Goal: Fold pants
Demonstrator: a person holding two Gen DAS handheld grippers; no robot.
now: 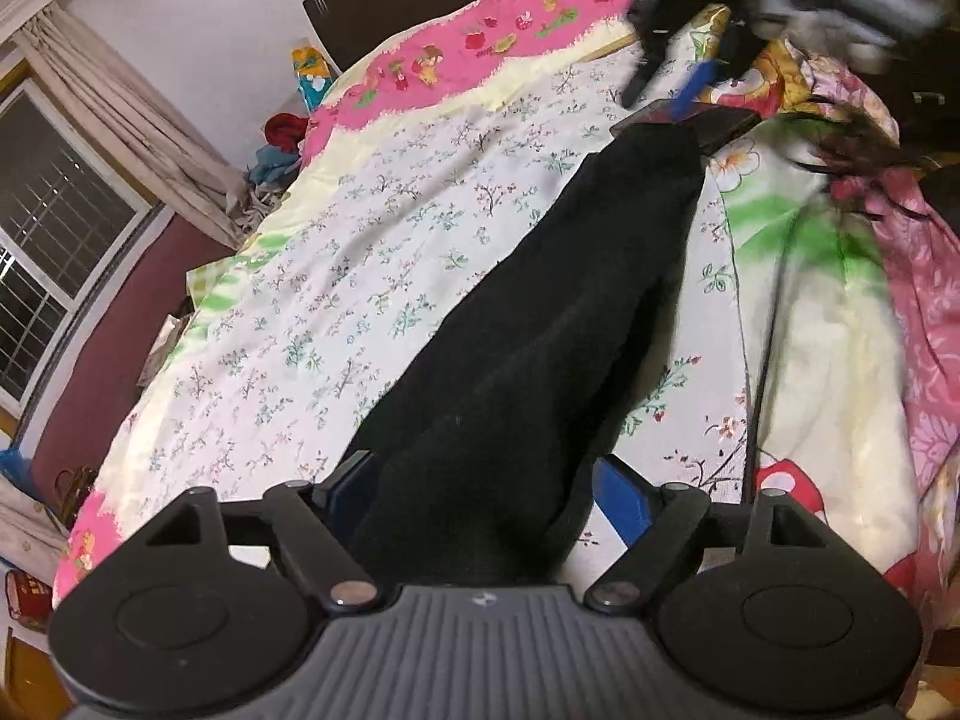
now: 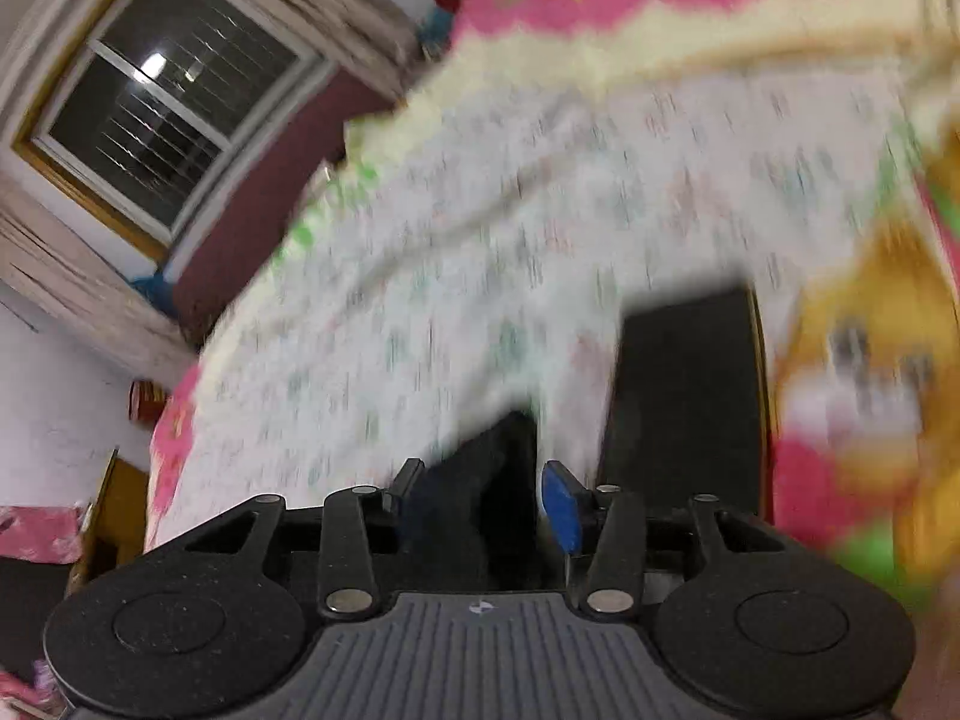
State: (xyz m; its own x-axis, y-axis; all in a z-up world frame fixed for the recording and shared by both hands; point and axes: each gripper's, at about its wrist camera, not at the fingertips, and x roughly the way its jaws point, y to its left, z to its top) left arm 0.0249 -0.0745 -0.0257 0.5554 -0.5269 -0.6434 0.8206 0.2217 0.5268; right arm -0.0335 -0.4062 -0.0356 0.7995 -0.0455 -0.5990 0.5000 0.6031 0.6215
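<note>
Lengthwise, pants (image 1: pixel 540 324) stretched (taut) between tools

No text, label or number is legible in either view.

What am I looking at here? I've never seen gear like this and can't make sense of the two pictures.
These are not robot arms: a person holds a two-finger gripper in each hand, and each carries a wide-angle camera looking forward along its fingers. The grey and black shape at the bottom of each picture is the tool itself.

The left camera view shows the left gripper shut on one end of black pants, which stretch across a floral bedsheet to the right gripper at the far end.

The right camera view is blurred by motion; the right gripper has black cloth between its fingers. A window shows behind the bed.
</note>
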